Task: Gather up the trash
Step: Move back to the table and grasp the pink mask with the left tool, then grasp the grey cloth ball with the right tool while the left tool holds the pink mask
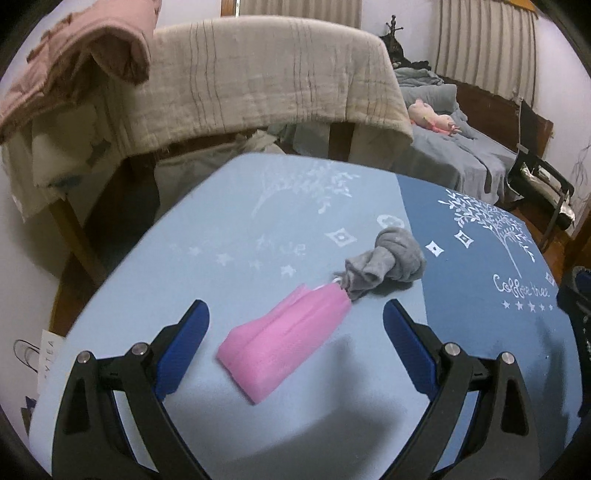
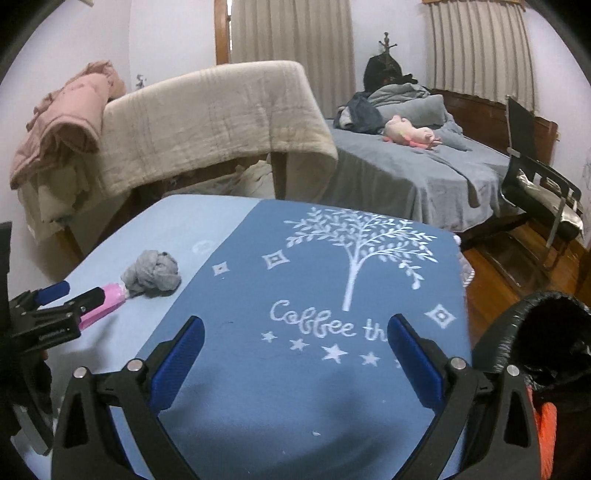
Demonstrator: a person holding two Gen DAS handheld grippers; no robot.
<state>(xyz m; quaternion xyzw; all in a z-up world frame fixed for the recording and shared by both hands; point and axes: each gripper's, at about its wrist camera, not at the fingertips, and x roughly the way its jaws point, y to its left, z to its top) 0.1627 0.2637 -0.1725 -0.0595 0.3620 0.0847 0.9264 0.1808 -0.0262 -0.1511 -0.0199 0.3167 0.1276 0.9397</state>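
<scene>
Hovering left gripper (image 1: pixel 295 314): jaws spread wide either side of pink packet (image 1: pixel 284 339), gripping nothing.
Right gripper (image 2: pixel 295 332): wide open, empty, above tablecloth (image 2: pixel 295 387).
Bin (image 2: pixel 546 332): partly cut off.

Both tongs are spread wide right now, nothing pinched in either. The left tongs (image 1: pixel 295 317) sit low and level, blue pads facing each other. The right tongs (image 2: pixel 295 334) hang the same way, well apart from the left.

Home bedroom: bed (image 2: pixel 406 173), curtains (image 2: pixel 291 33).
</scene>
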